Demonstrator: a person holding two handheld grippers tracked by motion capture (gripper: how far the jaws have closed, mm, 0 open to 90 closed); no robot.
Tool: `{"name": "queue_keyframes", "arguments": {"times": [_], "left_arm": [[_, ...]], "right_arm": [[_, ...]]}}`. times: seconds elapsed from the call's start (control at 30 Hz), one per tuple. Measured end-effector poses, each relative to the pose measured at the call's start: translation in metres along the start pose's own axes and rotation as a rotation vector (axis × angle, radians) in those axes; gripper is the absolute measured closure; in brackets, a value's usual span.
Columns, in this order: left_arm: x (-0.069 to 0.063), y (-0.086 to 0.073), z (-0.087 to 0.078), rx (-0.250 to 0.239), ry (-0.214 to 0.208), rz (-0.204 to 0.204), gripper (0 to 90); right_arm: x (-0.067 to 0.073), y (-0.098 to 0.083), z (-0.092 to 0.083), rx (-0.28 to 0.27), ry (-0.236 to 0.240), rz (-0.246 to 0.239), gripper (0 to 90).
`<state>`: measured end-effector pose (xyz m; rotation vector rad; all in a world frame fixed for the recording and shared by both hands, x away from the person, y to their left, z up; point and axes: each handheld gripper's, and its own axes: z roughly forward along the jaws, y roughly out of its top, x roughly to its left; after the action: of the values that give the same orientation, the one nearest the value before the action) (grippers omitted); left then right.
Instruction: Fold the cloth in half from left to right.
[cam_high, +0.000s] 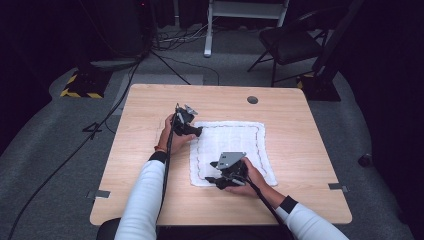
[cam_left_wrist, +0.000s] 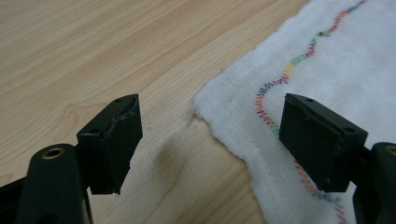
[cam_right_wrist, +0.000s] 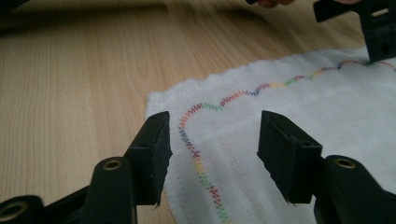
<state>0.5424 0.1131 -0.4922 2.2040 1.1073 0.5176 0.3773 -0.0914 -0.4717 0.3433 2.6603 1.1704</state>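
- The right gripper (cam_right_wrist: 212, 151) is hovering low with its jaws spread wide and holding nothing; a near corner of the white cloth (cam_right_wrist: 299, 116) is lying just ahead of and between them, with the wavy coloured stitching (cam_right_wrist: 198, 161) running between the fingertips.
- The left gripper (cam_left_wrist: 205, 140) is likewise gaping and empty; another cloth corner is sitting just beyond its jaws, nearer the right-hand jaw, with bare table (cam_left_wrist: 93, 46) under the left-hand one.
- The cloth is looking thin, soft and light, likely to sag and fold when lifted; pinching each corner just inside the hem, at the stitched border, seems the best hold, and a jaw may need to slide under the flat edge.
- In the high view the cloth (cam_high: 235, 142) is lying flat mid-table, both grippers along its left edge.
- Nothing is standing between jaws and corners; farther off, a round grommet (cam_high: 252, 99) is sitting in the table, and a chair (cam_high: 292, 42) and cables are beyond it.
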Motion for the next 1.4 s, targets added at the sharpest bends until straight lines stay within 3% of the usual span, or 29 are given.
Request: {"name": "queue_keyframes", "arguments": {"times": [0.1, 0.17, 0.23, 0.3, 0.37, 0.53, 0.57, 0.63, 0.7, 0.73, 0.8, 0.83, 0.9, 0.93, 1.0, 1.03, 1.2, 1.4], "left_arm": [[0.002, -0.001, 0.004, -0.007, 0.005, -0.014, 18.7], [0.007, -0.002, 0.004, -0.019, 0.005, -0.055, 17.8], [0.009, -0.003, 0.003, -0.024, 0.006, -0.067, 17.9], [0.011, -0.005, 0.006, -0.014, -0.004, -0.079, 16.9], [0.016, -0.009, 0.007, -0.028, -0.036, -0.118, 16.7], [0.016, -0.009, 0.006, -0.031, -0.039, -0.102, 19.5], [0.016, -0.01, 0.006, -0.037, -0.056, -0.101, 20.6], [0.016, -0.01, 0.005, -0.04, -0.069, -0.085, 32.0], [0.017, -0.01, 0.003, -0.047, -0.082, -0.079, 36.6], [0.019, -0.011, 0.001, -0.05, -0.1, -0.069, 50.4], [0.019, -0.011, 0.001, -0.054, -0.107, -0.072, 53.1], [0.021, -0.012, -0.001, -0.052, -0.128, -0.066, 61.6], [0.022, -0.012, -0.001, -0.055, -0.136, -0.062, 65.5], [0.022, -0.013, -0.001, -0.055, -0.153, -0.066, 72.2], [0.022, -0.013, -0.001, -0.054, -0.163, -0.067, 77.9], [0.022, -0.013, -0.001, -0.051, -0.179, -0.071, 80.9], [0.02, -0.013, -0.003, -0.043, -0.181, -0.063, 85.9], [0.022, -0.014, -0.013, -0.049, -0.169, -0.045, 86.8]], "right_arm": [[0.003, 0.002, 0.005, 0.0, 0.015, -0.003, 44.2], [0.007, 0.005, 0.011, 0.002, 0.03, -0.017, 44.2], [0.008, 0.006, 0.013, 0.001, 0.035, -0.022, 44.2], [0.012, 0.009, 0.019, 0.001, 0.049, -0.023, 43.9], [0.014, 0.011, 0.023, 0.005, 0.056, -0.024, 43.4], [0.021, 0.015, 0.034, 0.022, 0.065, -0.046, 42.8], [0.022, 0.015, 0.037, 0.029, 0.063, -0.048, 42.8], [0.021, 0.014, 0.041, 0.038, 0.055, -0.042, 43.3], [0.021, 0.014, 0.043, 0.043, 0.051, -0.038, 44.6], [0.02, 0.013, 0.046, 0.056, 0.041, -0.03, 48.0], [0.02, 0.013, 0.046, 0.055, 0.039, -0.022, 49.3], [0.018, 0.013, 0.046, 0.057, 0.029, -0.012, 57.1], [0.018, 0.013, 0.046, 0.06, 0.026, -0.01, 59.8], [0.016, 0.014, 0.047, 0.064, 0.009, 0.001, 69.2], [0.016, 0.014, 0.047, 0.067, 0.001, 0.002, 72.7], [0.015, 0.015, 0.047, 0.078, -0.016, 0.004, 79.1], [0.016, 0.018, 0.047, 0.088, -0.031, -0.012, 84.7], [0.02, 0.02, 0.044, 0.073, -0.025, -0.026, 85.4]]}}
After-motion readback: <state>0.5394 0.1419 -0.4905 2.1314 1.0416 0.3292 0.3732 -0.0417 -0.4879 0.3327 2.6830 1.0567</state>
